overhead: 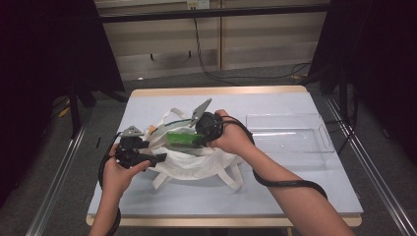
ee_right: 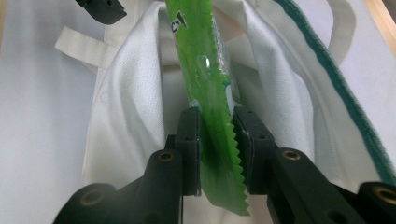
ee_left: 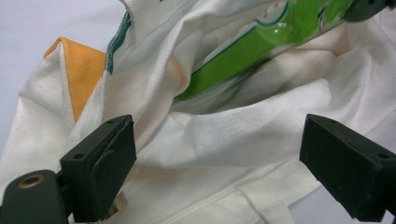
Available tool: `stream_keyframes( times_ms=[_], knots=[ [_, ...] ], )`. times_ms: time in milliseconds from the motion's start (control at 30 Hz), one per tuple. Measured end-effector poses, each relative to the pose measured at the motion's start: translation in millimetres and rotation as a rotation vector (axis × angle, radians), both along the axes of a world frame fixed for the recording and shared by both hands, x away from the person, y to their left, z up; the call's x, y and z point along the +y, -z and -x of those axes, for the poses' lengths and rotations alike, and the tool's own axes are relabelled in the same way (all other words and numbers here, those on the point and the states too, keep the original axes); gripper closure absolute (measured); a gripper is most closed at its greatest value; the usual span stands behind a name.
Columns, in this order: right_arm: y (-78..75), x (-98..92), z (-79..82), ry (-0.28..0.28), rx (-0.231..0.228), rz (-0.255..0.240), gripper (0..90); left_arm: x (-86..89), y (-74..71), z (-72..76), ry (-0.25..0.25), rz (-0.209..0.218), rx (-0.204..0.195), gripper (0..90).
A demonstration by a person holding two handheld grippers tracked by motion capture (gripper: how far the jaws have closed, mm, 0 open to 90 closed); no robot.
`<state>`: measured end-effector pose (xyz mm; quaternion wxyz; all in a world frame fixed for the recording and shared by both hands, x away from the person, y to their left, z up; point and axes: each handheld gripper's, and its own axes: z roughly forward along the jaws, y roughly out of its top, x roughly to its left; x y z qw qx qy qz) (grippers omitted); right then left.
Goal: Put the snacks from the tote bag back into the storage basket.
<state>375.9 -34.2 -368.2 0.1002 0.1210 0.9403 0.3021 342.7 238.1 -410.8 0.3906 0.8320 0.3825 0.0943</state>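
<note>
A white cloth tote bag (overhead: 196,164) lies slumped on the pale table, its mouth gaping. A flat green packet (overhead: 183,138) with a saw-toothed end sticks out of that mouth. My right gripper (overhead: 199,140) comes in from the right, and in the right gripper view its pads (ee_right: 191,140) press on the packet (ee_right: 201,56) near its serrated edge. My left gripper (overhead: 157,158) sits at the bag's near left side. In the left gripper view its jaws stand wide apart around a fold of the bag (ee_left: 261,135), not pinching it, with the packet (ee_left: 243,60) beyond.
A clear plastic tray (overhead: 287,140) rests on the table's right half. The bag's handles (overhead: 231,177) trail toward the front edge. Cables run from both grippers along the forearms. Dark curtains and metal rails flank the table (overhead: 295,191).
</note>
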Motion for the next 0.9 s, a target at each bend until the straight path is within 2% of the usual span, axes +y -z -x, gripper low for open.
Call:
stream_keyframes(
  times_ms=[100, 133, 167, 200, 233, 300, 333, 600, 900],
  knots=[
    [-7.2, -5.0, -0.9, 0.009, 0.002, -0.027, 74.2, -1.7, 0.0, 0.4, 0.002, 0.004, 0.002, 10.5],
    [-9.0, -5.8, -0.6, 0.016, 0.007, -0.035, 74.6, -1.7, -0.2, 0.1, 0.011, -0.010, -0.001, 10.5],
    [-12.2, -7.3, -0.7, 0.019, 0.001, -0.037, 82.3, -2.7, -0.2, 0.3, 0.008, -0.005, 0.000, 10.4],
    [-15.3, -9.3, -1.2, 0.006, 0.011, -0.048, 86.3, -3.1, -0.1, 0.2, 0.015, -0.003, 0.001, 10.4],
    [-17.7, -10.8, -1.6, 0.014, 0.035, -0.073, 86.8, -3.6, 0.0, 0.3, 0.018, 0.001, 0.004, 10.6],
    [-21.4, -12.7, -2.3, 0.015, 0.053, -0.087, 87.6, -5.0, 0.7, 0.4, 0.017, -0.007, 0.001, 10.6],
    [-23.5, -13.3, -2.3, 0.016, 0.055, -0.072, 87.9, -5.5, 1.1, 0.4, 0.018, -0.004, 0.005, 10.6],
    [-34.2, -17.1, -2.5, -0.003, 0.085, -0.061, 90.0, -6.6, 0.6, 1.0, 0.018, 0.003, -0.005, 10.8],
    [-36.5, -16.3, -2.6, -0.020, 0.073, -0.033, 90.0, -6.6, 1.0, 0.6, 0.026, -0.010, -0.003, 10.8]
  ],
)
